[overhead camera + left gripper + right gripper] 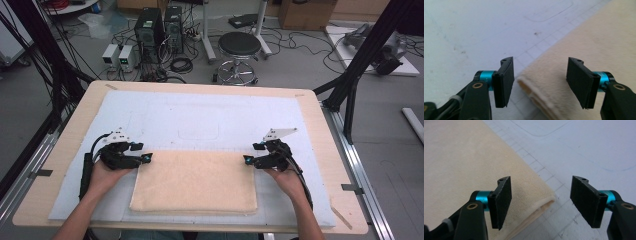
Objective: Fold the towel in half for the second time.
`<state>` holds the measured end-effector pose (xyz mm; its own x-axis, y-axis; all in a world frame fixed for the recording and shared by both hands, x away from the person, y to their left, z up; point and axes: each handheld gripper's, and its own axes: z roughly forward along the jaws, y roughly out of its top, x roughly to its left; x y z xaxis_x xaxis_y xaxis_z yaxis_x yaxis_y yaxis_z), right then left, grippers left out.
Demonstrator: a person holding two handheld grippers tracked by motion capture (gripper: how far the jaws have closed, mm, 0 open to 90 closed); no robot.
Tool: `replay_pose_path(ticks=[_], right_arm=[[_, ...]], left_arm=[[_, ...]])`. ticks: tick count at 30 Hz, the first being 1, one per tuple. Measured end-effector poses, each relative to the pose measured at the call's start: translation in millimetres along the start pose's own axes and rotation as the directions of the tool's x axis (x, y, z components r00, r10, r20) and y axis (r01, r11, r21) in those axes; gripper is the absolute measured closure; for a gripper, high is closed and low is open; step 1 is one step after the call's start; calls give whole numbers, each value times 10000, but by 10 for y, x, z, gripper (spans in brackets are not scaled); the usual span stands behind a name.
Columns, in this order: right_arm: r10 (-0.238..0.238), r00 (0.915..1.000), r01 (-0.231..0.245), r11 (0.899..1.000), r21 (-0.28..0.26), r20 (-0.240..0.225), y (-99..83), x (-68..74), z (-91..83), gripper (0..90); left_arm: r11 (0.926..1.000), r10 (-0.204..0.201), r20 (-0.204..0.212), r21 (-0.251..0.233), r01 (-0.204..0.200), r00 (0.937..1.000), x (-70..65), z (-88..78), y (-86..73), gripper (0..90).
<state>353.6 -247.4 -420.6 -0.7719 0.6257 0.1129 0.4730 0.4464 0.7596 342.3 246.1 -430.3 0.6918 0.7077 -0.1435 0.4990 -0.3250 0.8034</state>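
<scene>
Both forearms reach in low over the table, each hand level with the far corners of a folded cream towel lying on a pale gridded mat. The left tongs stand apart over the towel's far left corner, pads clear of the cloth. The right tongs gape wide at the far right corner, gripping nothing.

Left tongs agape, right tongs agape, tips facing inward, forearms low
</scene>
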Motion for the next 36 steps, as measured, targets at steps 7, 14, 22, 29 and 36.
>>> replay_pose_path(ticks=[7,14,22,29,36], right_arm=[[-54,9988,89,9974,713,-491,-25,17,132,383],[229,9929,-124,9958,905,-1167,-89,28,175,574],[43,9895,72,9969,787,-1443,-92,72,170,773],[-269,9928,348,9972,668,-1168,-49,132,94,799],[-697,9943,739,9960,506,-804,84,199,6,802]], left_arm=[[9971,-287,360,715,261,9989,49,132,-59,405],[9974,-550,509,497,524,9972,55,119,-96,502],[9974,-594,1000,476,548,9932,32,105,-108,732],[9994,-147,573,335,127,9982,-46,49,-66,782],[10000,-40,355,57,38,9994,-78,-40,-13,786]])
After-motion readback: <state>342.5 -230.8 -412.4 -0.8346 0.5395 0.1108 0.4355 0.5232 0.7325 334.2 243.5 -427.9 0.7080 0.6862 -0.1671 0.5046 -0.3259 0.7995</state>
